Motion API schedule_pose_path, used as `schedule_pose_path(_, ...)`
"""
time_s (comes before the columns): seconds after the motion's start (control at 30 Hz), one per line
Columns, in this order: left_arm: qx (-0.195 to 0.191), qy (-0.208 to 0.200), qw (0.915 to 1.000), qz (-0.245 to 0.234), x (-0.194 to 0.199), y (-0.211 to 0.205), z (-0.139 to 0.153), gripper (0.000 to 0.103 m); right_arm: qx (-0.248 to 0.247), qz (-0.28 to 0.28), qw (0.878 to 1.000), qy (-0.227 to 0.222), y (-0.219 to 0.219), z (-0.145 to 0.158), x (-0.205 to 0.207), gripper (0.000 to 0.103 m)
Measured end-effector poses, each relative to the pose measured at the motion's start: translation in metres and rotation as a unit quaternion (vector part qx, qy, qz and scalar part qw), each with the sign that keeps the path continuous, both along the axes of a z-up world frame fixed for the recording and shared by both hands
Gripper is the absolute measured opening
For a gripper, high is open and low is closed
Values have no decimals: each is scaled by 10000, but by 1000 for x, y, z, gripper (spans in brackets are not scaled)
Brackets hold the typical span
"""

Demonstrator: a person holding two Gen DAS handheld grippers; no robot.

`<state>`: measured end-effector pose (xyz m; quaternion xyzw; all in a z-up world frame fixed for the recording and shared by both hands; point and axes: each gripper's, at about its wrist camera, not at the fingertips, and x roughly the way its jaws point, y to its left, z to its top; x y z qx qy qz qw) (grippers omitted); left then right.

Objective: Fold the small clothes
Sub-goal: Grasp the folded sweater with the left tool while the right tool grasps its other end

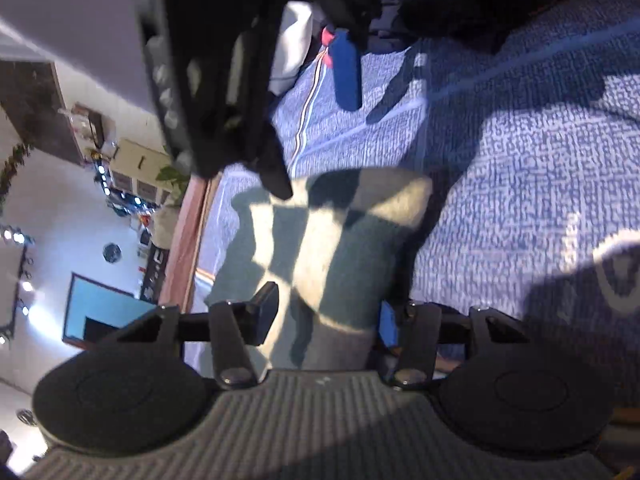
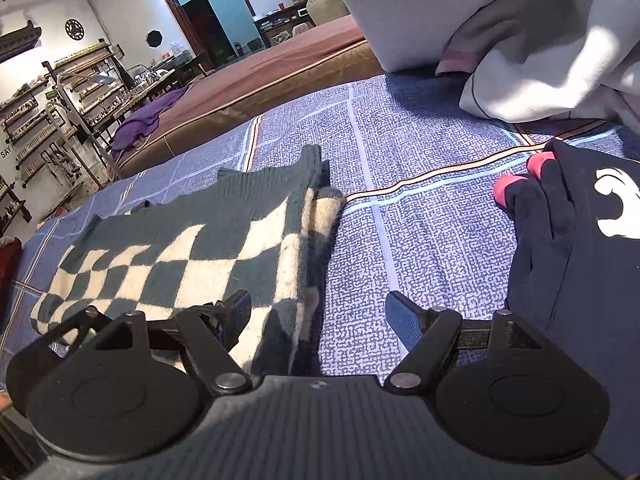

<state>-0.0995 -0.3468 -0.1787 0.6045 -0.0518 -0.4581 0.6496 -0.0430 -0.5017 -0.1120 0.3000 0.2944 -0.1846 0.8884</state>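
A green and cream checkered sweater point(image 1: 332, 248) point(image 2: 180, 248) lies folded on a blue patterned bedspread point(image 1: 500, 152) point(image 2: 420, 220). In the left wrist view, my left gripper point(image 1: 326, 320) straddles the sweater's near end. The knit fills the gap between its half-closed jaws, and the pads do not visibly press on it. My right gripper point(image 2: 320, 308) point(image 1: 320, 150) is open at the sweater's other end. Its left finger point(image 2: 240, 304) hovers over the knit and its blue-padded right finger point(image 2: 400, 312) over bare bedspread.
A dark navy garment point(image 2: 580, 240) with a white print and pink cuffs point(image 2: 508, 192) lies to the right. White cloth point(image 2: 540, 60) is heaped at the back right. A brown mattress point(image 2: 280, 68) borders the bedspread, with shelves and a doorway beyond.
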Motion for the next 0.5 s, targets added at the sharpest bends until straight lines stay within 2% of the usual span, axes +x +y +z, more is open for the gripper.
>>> schedule_pose_path(0.07,0,99,10000,2,0,-14,-4,39,73,-22,10000,-10,-10,-2,6,103)
schedule_pose_path(0.13,-43,367,9992,126,4,-24,-2,32,241,42,9997,6,-21,-5,16,103)
schedule_pose_path(0.17,-26,516,9985,169,6,-25,-1,25,378,53,9993,12,-28,-8,22,103)
schedule_pose_path(0.3,-82,1004,9944,326,18,-20,7,23,1247,-66,9920,-198,-54,-23,44,103)
schedule_pose_path(0.37,-132,1471,9877,518,30,-18,17,23,1569,-63,9868,-384,-61,-30,54,103)
schedule_pose_path(0.47,-297,2212,9714,817,51,-16,31,23,1820,91,9819,-517,-64,-36,69,103)
schedule_pose_path(0.5,-334,2361,9673,868,57,-16,33,23,1896,136,9806,-475,-65,-38,74,89)
